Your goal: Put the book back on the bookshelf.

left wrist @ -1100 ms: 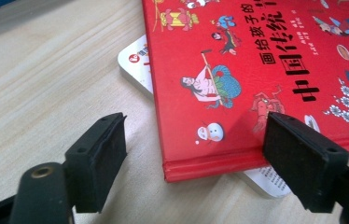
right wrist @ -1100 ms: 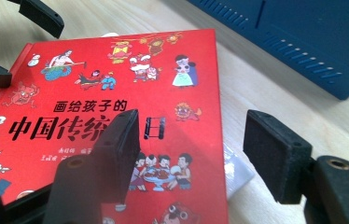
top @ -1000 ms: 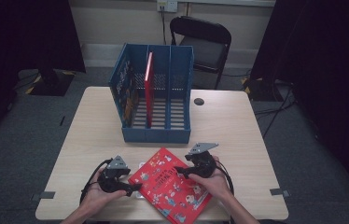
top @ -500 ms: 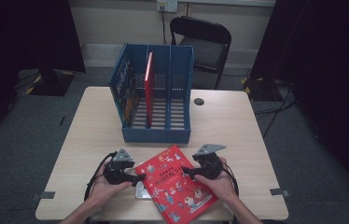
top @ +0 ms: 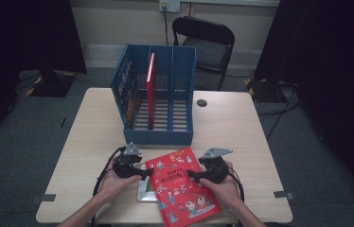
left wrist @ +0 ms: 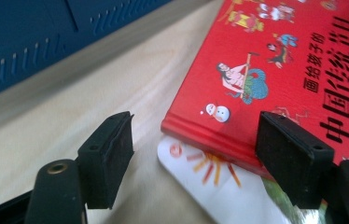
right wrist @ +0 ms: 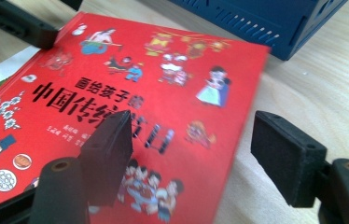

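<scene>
Wooden table (top: 94, 137) has loads of bare room left and right, while the red book (top: 181, 185) lies low centre near the front edge, atop a white book (top: 145, 190). Left gripper (top: 147, 173) and right gripper (top: 190, 175) both gape, astride its side edges; the right's jaws have just been opening. Blue rack (top: 158, 101) behind holds one upright red book (top: 151, 90).

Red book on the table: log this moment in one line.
red book: flat, atop white book | left gripper: open at spine | right gripper: open at edge | blue rack: behind

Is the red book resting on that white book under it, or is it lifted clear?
Touching. The left gripper view shows the red book lying flat on the white book, with no gap visible along its bottom edge.
</scene>
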### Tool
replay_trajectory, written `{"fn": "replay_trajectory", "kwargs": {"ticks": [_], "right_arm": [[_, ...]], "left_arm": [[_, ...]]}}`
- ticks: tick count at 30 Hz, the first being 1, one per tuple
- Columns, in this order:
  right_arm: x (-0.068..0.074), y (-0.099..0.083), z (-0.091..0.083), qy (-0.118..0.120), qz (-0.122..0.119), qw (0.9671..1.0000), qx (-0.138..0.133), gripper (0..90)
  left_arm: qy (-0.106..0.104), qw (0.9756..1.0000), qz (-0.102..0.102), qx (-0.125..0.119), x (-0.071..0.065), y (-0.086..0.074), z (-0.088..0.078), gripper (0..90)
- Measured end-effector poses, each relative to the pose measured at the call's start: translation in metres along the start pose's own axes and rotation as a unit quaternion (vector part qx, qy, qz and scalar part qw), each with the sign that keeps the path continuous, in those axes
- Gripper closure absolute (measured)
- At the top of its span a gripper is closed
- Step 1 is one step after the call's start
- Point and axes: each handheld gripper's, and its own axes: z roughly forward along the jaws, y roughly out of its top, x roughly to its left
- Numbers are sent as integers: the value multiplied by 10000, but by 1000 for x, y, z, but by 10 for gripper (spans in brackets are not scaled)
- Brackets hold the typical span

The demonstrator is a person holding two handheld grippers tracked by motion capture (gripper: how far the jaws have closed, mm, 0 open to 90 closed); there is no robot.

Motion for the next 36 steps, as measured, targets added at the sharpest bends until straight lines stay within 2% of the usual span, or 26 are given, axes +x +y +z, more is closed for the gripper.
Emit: {"fn": "replay_trajectory", "kwargs": {"ticks": [3,6,11,15,17,19,21,24,34,36], "right_arm": [[0,0,2,-80,0,10000,18,255],[-2,-1,1,-48,53,10000,-8,253],[-3,-4,0,-44,87,9999,44,237],[-3,-5,0,-30,76,10000,35,230],[-2,-5,0,-15,61,10000,55,224],[-1,-5,0,17,55,10000,80,220],[-1,-6,1,35,88,9999,87,216],[-2,-6,1,94,123,9998,91,216],[5,-12,-5,-48,67,9999,100,181],[6,-14,-6,-60,89,9999,80,169]], "left_arm": [[-49,9998,-113,-130,2,2,4,285],[-43,9999,-85,-141,0,0,1,315],[-317,9990,2,-301,-12,-8,-14,327],[-608,9979,12,-206,-22,-15,-13,331],[-672,9976,30,-173,-25,-15,-10,323],[-687,9976,8,-114,-27,-15,-6,309],[-673,9975,112,-194,-30,-16,-2,280],[-654,9977,120,-135,-33,-13,0,237],[-583,9981,78,-169,-28,-2,10,240],[-595,9979,72,-239,-26,-1,12,245]]}}
